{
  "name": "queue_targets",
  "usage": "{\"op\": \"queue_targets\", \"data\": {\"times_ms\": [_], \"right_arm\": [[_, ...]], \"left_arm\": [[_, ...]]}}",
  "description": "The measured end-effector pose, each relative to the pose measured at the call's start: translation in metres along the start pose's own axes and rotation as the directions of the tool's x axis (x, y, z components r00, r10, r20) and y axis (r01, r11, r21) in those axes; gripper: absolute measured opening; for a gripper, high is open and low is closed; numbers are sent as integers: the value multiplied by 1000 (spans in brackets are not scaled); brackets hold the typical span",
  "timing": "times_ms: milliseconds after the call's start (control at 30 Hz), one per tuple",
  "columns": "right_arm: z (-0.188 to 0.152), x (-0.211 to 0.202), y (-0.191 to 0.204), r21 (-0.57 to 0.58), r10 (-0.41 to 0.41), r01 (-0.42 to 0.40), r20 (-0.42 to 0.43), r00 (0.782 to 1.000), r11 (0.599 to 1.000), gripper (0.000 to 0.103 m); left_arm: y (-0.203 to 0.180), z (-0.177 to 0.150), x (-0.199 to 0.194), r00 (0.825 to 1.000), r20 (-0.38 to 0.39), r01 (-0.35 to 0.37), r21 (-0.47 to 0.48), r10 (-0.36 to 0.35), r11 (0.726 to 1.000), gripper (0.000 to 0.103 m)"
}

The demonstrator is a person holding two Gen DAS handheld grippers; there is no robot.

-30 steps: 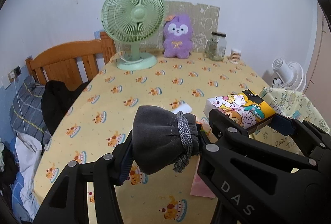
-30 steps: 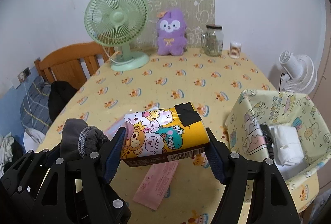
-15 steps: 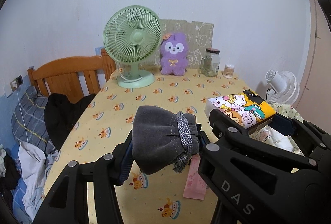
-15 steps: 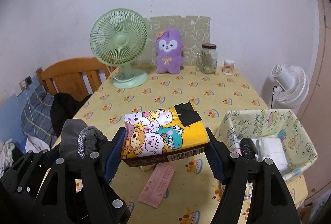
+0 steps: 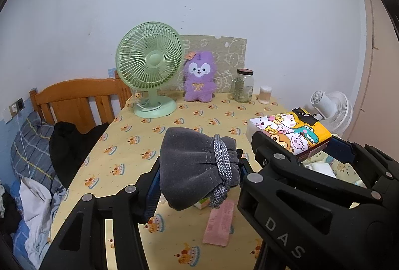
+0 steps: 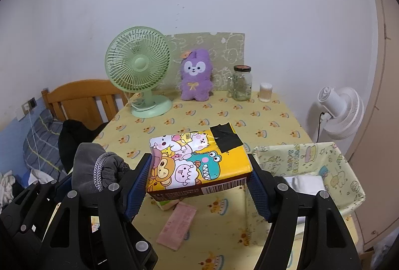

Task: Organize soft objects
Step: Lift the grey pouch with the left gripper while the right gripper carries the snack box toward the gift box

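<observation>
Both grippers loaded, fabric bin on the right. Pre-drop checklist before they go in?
1. Left gripper clamped on grey drawstring pouch: ok.
2. Right gripper clamped on cartoon tissue pack: ok.
3. Both loads clear of the table: ok.
4. Fabric bin open on top: ok.
5. Room left in bin beside the white items: cannot tell.
6. Pouch cord dangling, may snag the bin rim: not ok.

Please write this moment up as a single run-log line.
left gripper: shut on grey pouch | right gripper: shut on cartoon pack | both clear of table | fabric basket: right
</observation>
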State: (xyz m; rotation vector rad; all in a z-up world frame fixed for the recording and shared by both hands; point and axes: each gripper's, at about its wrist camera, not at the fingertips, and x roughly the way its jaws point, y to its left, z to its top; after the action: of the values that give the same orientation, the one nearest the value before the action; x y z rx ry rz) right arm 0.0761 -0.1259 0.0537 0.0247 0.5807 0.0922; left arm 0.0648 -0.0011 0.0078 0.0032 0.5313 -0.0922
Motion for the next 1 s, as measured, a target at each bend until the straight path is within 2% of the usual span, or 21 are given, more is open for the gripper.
{"op": "queue_targets", "data": {"times_ms": [1000], "right_arm": [[14,-4,-86,64,-103,100,37,994,993,74]], "left_arm": [[-85,23,23,995,25,93,84,-95,992,59]]}}
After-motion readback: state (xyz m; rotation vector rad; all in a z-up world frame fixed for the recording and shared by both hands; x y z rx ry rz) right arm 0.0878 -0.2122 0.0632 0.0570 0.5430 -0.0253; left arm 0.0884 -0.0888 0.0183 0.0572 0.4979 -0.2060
